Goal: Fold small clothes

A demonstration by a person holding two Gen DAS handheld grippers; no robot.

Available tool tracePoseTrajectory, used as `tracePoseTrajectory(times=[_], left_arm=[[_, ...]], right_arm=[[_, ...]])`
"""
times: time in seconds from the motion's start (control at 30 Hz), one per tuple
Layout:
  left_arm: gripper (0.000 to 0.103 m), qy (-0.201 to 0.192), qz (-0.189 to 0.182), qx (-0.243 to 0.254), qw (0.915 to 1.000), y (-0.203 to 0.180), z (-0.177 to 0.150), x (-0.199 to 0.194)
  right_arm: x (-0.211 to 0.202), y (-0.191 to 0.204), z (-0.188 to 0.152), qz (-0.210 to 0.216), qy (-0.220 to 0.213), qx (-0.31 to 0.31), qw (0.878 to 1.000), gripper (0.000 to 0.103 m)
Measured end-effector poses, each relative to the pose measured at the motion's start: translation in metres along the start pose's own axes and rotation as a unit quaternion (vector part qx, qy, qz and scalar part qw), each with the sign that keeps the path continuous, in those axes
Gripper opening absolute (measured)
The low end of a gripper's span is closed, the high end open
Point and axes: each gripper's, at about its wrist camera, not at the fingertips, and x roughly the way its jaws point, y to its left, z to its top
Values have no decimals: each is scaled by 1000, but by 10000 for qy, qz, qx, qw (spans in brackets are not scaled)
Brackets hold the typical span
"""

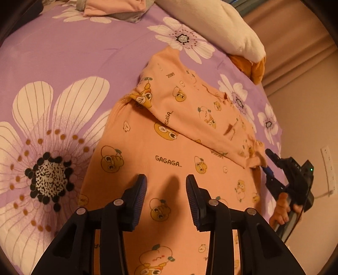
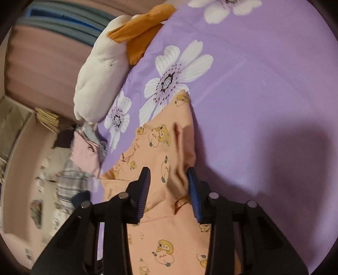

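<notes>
Purple bedsheet printed with large white flowers (image 1: 63, 59) covers the whole work surface; it shows in both wrist views. Your peach-orange small garment with cartoon faces and "GAGAGA" lettering (image 1: 169, 160) lies spread on the sheet, roughly central in the left wrist view. One part of it is folded over on top of the main panel, running diagonally from upper centre toward the right edge.

Left gripper (image 1: 166, 186): jaws spread wide, both blue pads visible, positioned above the flat lower panel of the garment. Nothing between the pads. Contact with the cloth cannot be judged.

Right gripper (image 2: 168, 179): jaws spread, a raised ridge of the garment (image 2: 169, 148) stands between the pads, close to the right-hand one. Fabric is not pinched. From the left wrist view the same tool (image 1: 272, 160) sits at the garment's right edge, beside the corner of the folded part, with your hand (image 1: 283, 207) on its handle.

White plush toy with orange patch (image 1: 221, 27) lies at the sheet's far edge. Pink and grey folded clothes (image 1: 109, 8) rest at the far top. Right wrist view is motion-blurred along its left side; loose clothes (image 2: 84, 152) are visible there off the bed's edge.
</notes>
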Motion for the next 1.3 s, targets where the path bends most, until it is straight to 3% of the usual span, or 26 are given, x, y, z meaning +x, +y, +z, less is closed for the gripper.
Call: tracePoseTrajectory(times=[0.13,0.27,0.37,0.4,0.5,0.53,0.67,0.77,1.0,1.07,1.17,1.23,1.3], left_arm=[[36,78,33,54,9999,-2,2,4],[36,111,22,18,9999,-1,3,6],[38,114,8,-21,9999,0,3,6],[38,121,19,-22,9999,0,3,6],[38,149,41,-19,9999,-1,4,7],[38,163,56,0,9999,0,4,7],[38,189,40,-93,9998,0,4,7],[38,270,-48,-69,9996,1,7,7],[38,313,-712,-521,9956,23,28,19],[38,159,-683,-278,9972,16,31,18],[38,-558,-332,-355,9973,13,37,8],[38,-1239,-295,-874,9880,26,42,-4],[39,-1837,-45,-1645,9691,51,46,-17]], right_arm=[[-6,-6,6,115,-103,98,9998,38],[12,-13,3,138,135,274,9994,38],[17,-2,0,210,103,135,9996,30],[17,9,-1,56,58,-161,9998,28],[19,22,-6,-687,-225,-644,9953,6],[17,21,-6,-615,-271,-563,9961,6],[9,49,-3,-155,-312,-659,9972,6],[8,105,-13,602,-144,-941,9936,6],[29,286,-65,2168,445,-1933,9559,6],[30,323,-74,2368,421,-2141,9467,6],[31,349,-78,2571,438,-2107,9421,6],[29,346,-78,2695,420,-1957,9420,6],[19,334,-77,2748,345,-1915,9416,6]])
